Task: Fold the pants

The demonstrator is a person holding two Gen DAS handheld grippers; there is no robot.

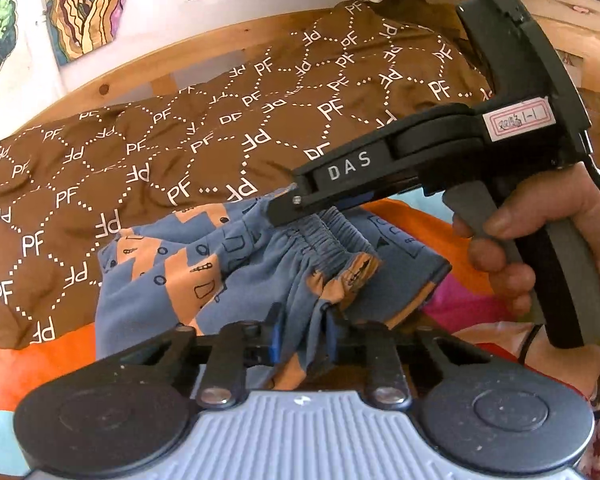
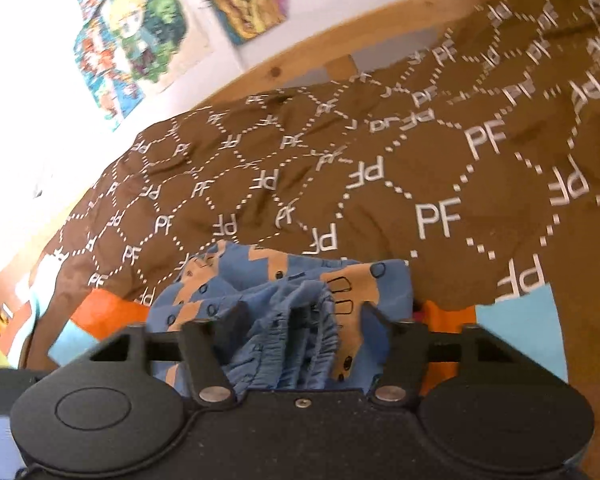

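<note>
The left gripper (image 1: 302, 338) has its blue-padded fingers (image 1: 274, 336) drawn in narrow, pinching a bunched fold of the pants (image 1: 172, 280) near their gathered elastic waistband (image 1: 332, 236). The right gripper (image 1: 290, 210), seen from the left wrist view, reaches in from the right and bites the far side of that same waistband with its tips closed on the cloth; a hand (image 1: 540, 248) wraps its grey handle. In its own view the right gripper (image 2: 302, 316) has bunched waistband fabric filling the gap between its black fingers (image 2: 216, 344), gripped tight.

The pants (image 2: 260, 280), blue with tan zigzags and small black drawings, hang crumpled between the two tools, just above a bright orange, pink and pale blue cover (image 1: 40, 364). Beyond them lies a brown blanket (image 2: 380, 168) printed with white "PF" letters, then a wooden rail (image 1: 148, 64) and a wall with colourful pictures (image 2: 136, 36).
</note>
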